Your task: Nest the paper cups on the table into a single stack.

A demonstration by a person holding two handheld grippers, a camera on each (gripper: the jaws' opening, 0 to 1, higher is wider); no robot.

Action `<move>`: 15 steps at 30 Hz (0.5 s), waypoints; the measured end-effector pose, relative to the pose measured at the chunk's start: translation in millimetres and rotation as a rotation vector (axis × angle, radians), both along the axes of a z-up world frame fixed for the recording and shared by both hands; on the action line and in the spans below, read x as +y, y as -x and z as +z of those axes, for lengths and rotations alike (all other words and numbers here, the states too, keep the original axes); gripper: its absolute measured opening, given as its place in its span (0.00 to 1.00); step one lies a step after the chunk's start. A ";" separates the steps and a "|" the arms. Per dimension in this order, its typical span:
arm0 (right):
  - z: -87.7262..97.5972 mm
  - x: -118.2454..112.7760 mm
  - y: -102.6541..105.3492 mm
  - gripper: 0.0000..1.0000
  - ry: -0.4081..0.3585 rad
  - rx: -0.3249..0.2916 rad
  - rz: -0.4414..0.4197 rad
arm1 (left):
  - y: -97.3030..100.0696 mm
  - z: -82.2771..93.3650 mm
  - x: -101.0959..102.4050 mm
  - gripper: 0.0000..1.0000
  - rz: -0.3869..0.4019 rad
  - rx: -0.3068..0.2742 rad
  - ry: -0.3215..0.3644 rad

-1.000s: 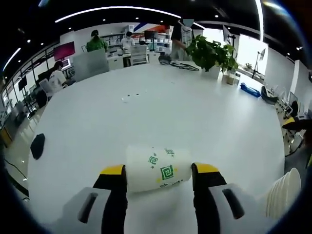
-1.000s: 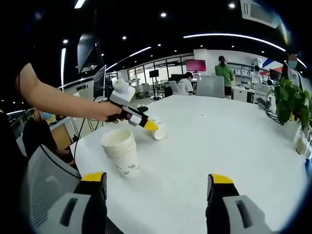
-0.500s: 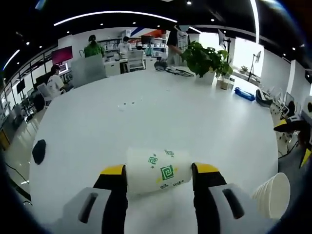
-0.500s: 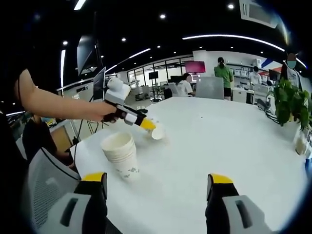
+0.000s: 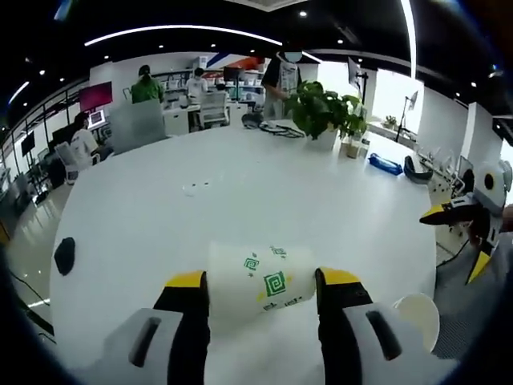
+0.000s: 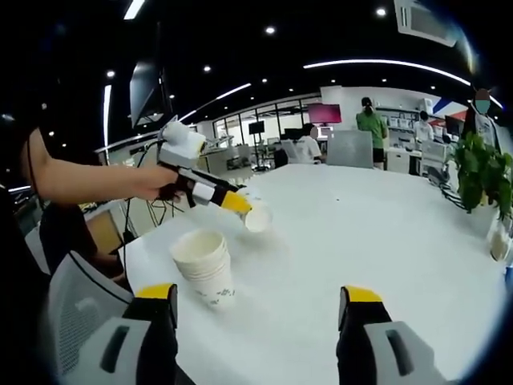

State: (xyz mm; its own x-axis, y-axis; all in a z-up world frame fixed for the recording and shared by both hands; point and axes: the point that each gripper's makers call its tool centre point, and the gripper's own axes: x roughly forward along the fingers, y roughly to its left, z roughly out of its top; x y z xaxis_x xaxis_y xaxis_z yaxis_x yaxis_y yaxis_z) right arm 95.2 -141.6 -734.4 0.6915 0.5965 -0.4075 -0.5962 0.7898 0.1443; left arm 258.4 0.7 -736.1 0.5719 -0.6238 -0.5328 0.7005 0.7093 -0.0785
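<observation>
A white paper cup with green square marks [image 5: 258,273] lies sideways between the jaws of my left gripper [image 5: 260,282], which is shut on it above the white table [image 5: 240,184]. In the right gripper view the same cup [image 6: 258,216] is held by the left gripper [image 6: 232,203] just beyond a stack of nested white cups [image 6: 205,269], which stands upright near the table's edge. The stack [image 5: 417,318] also sits at the lower right of the left gripper view, mouth up. My right gripper [image 6: 260,295] is open and holds nothing, and also appears as the right gripper [image 5: 461,218].
A potted plant [image 5: 325,108] and some small items stand at the table's far side, and a black object [image 5: 64,255] lies at its left edge. A grey mesh chair [image 6: 76,301] stands by the near edge. People sit and stand at desks in the background.
My left gripper has risen with the cup, so the stack's open mouth now shows from above in its view. The stack itself has stayed put, and the right gripper is still open.
</observation>
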 end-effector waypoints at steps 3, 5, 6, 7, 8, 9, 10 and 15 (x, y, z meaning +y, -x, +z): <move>0.7 3.7 -0.9 0.83 -0.001 -0.002 0.011 | 3.9 4.0 -1.7 0.53 -0.008 -0.001 0.010; 1.3 4.7 -0.9 0.83 -0.002 -0.003 0.014 | 7.1 9.2 -3.0 0.53 -0.007 -0.002 0.021; 2.1 5.2 -1.3 0.83 -0.002 -0.004 0.015 | 12.8 15.0 -6.6 0.53 -0.013 -0.005 0.027; 3.8 5.4 -1.9 0.83 -0.006 -0.008 0.014 | 13.0 15.6 -8.1 0.53 -0.015 -0.008 0.031; 5.1 5.5 -2.4 0.83 -0.010 -0.010 0.013 | 14.1 17.8 -9.8 0.53 -0.019 -0.013 0.036; 6.1 5.5 -3.0 0.82 -0.013 -0.010 0.012 | 17.9 23.8 -11.7 0.53 -0.024 -0.014 0.040; 6.7 5.2 -3.5 0.82 -0.013 -0.012 0.012 | 20.1 26.9 -13.3 0.53 -0.028 -0.014 0.043; 11.7 5.5 -6.2 0.82 -0.015 -0.025 0.012 | 29.7 40.5 -20.5 0.53 -0.061 -0.026 0.056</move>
